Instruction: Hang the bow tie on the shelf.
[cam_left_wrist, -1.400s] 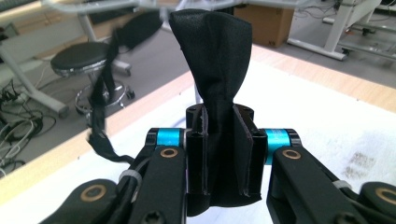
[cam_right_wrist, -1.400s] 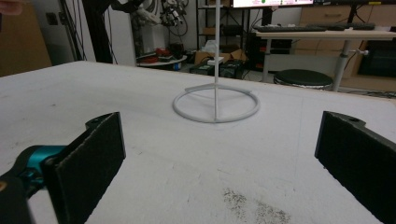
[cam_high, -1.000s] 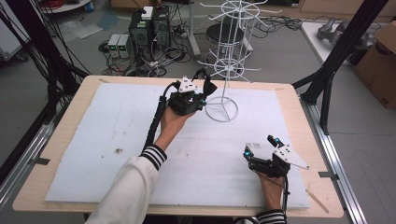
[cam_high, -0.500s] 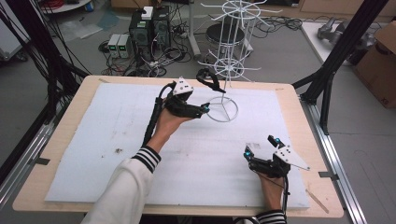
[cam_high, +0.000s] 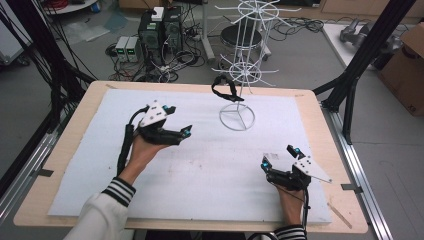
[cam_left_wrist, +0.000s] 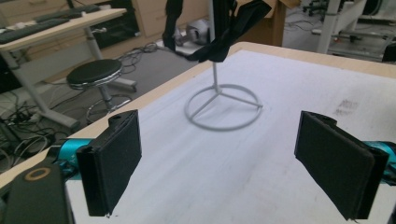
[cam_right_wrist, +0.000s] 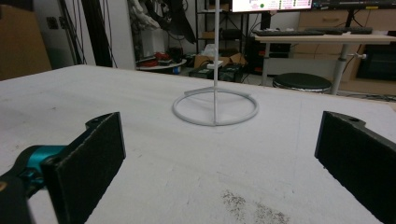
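A white wire rack (cam_high: 244, 70) stands on its ring base (cam_high: 237, 118) at the back middle of the table. A black strap (cam_high: 223, 89) hangs from one of its lower hooks. My left gripper (cam_high: 180, 120) is well left of the rack; its jaws have just been opening and now stand open with nothing between them. From the left gripper view, the strap (cam_left_wrist: 219, 37) dangles above the ring base (cam_left_wrist: 222, 105), far beyond my left gripper (cam_left_wrist: 233, 168). My right gripper (cam_high: 280, 156) rests open near the front right, facing the ring base (cam_right_wrist: 215, 109).
A white mat (cam_high: 100, 150) covers the wooden table (cam_high: 60, 165). Black frame posts (cam_high: 360, 65) rise at the table's right and left corners. A stool (cam_high: 240, 37), computers (cam_high: 160, 27) and cables sit on the floor behind. A cardboard box (cam_high: 405, 70) stands far right.
My left gripper has let go of the black strap, which now hangs on the rack, and drawn back leftward and toward the person. The right gripper has not moved.
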